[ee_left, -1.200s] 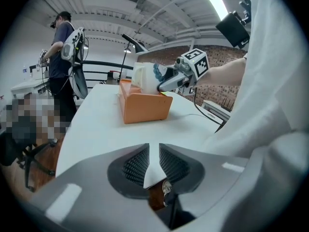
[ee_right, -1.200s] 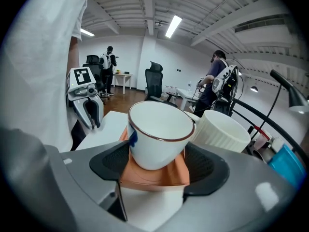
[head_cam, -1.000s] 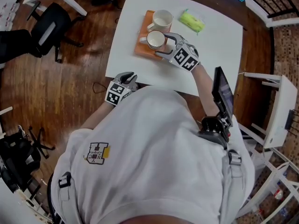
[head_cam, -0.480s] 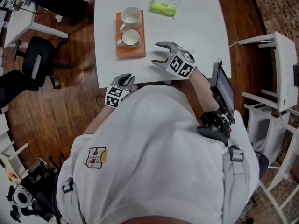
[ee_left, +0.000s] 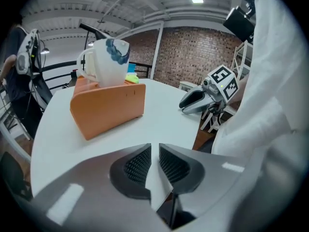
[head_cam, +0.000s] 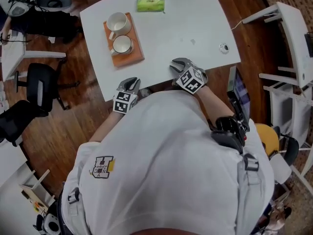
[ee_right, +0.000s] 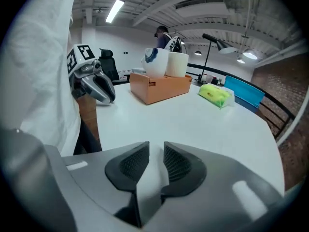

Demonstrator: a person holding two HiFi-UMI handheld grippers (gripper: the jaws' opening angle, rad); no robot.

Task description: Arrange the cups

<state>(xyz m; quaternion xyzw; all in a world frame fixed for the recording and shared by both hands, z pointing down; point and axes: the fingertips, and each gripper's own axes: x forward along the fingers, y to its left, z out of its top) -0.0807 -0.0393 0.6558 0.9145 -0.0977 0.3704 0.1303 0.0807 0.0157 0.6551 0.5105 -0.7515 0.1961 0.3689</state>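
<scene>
- The 2 cups stand side by side on the orange tray [head_cam: 128,60]: the near cup [head_cam: 122,44] and the far cup [head_cam: 117,22], handles toward the left edge of the table [head_cam: 186,28].
- Left gripper [head_cam: 130,83]: fingers clenched, only a thin slit between the pads, nothing in it. The tray lies just ahead of these fingers, a little to their left.
- Right gripper [head_cam: 178,63]: jaws closing, with a narrow gap left and nothing between them. The tray is ahead and well to the left of its fingers; a green packet [head_cam: 150,3] is far ahead, past the tray.
- Both grippers hang at the near table edge, apart from the cups and from each other.
- Judgement: the cups look placed, so the step is the retreat and rest.
- To do it well: let the right fingers finish closing in free air, tips off the tabletop.
- Keep the left fingers away from the tray's near corner; a nudge there would rock both cups.
- If a cup needs a tweak, spread the fingers before reaching, then come at its rim or handle from the near side.
</scene>
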